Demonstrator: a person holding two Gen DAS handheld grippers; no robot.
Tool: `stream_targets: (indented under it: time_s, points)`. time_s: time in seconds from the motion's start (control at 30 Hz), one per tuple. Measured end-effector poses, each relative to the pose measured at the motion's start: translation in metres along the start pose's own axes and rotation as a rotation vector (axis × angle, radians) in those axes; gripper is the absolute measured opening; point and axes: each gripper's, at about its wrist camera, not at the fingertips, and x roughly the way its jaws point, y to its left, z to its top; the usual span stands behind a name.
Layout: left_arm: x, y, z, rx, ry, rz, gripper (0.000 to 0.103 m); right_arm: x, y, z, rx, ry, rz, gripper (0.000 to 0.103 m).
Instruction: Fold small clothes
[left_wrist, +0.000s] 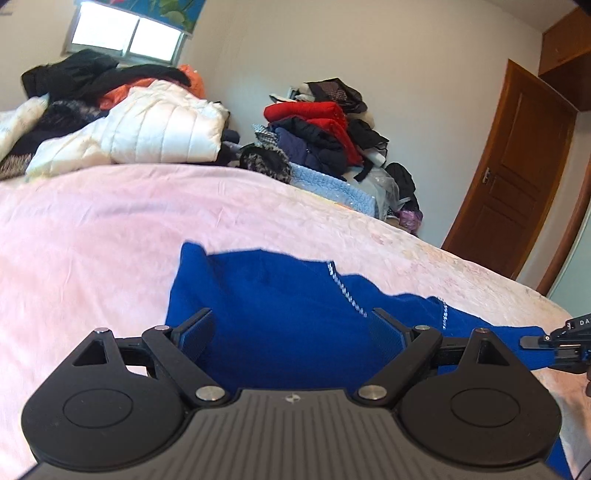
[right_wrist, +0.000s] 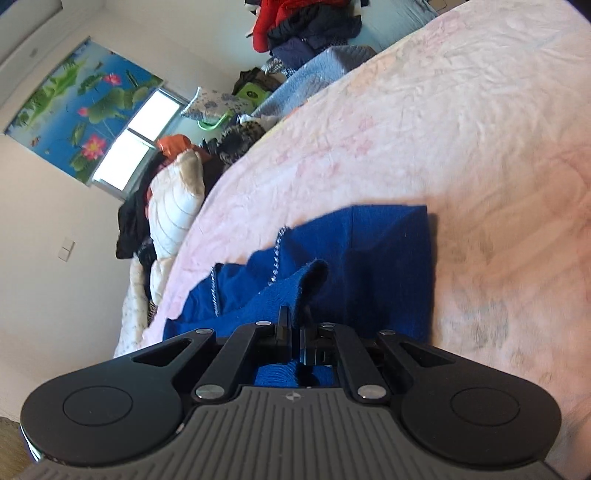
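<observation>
**Blue garment on pink bed, one claw clamped, one spread**

Left wrist view. Left claw (left_wrist: 290, 330): lower centre of the frame, jaws spread wide, nothing pinched between them; the fingers (left_wrist: 197, 334) hang over the cloth, and contact cannot be told. Blue garment (left_wrist: 280, 302): lower centre, lying on the pink bedspread (left_wrist: 110, 240), its far edge uneven, with two lines of pale stitching running across it. Right claw (left_wrist: 533, 341): at the right edge, its tip at the blue fabric's right end. White quilted jacket (left_wrist: 159, 129): upper left, on a heap with black and orange clothing. Second clothes pile (left_wrist: 317, 129): upper centre, red and dark items on top, against the wall. Window (left_wrist: 125, 33): top left. Wooden door (left_wrist: 513, 177): right side.

Right wrist view. Right claw (right_wrist: 293, 326): lower centre, clenched on a raised fold of the blue garment (right_wrist: 384, 266), cloth pinched between the jaws and also showing behind them. The garment lies in the centre of the frame on the pink bedspread (right_wrist: 443, 129), its right portion flat, its left portion rumpled. Floral blind (right_wrist: 81, 110): upper left, above the window (right_wrist: 147, 125). White quilted jacket (right_wrist: 173, 206): left of centre. Clothes pile (right_wrist: 295, 26): top centre.
</observation>
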Motion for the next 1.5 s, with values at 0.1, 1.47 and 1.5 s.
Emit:
stream_targets:
  time_s: [0.1,1.47,1.5]
  points:
    - [0.023,-0.003,0.014,0.079,0.047,0.019,0.091,-0.006,-0.006,0.002,0.008,-0.011,-0.015,0.009]
    - [0.103,-0.047,0.007,0.387,0.278,0.065,0.094,0.025,0.027,0.007,-0.111,0.024,-0.131,0.032]
    - [0.104,-0.043,0.004,0.372,0.279,0.06,0.095,0.024,0.025,0.008,-0.108,0.014,-0.173,0.033]
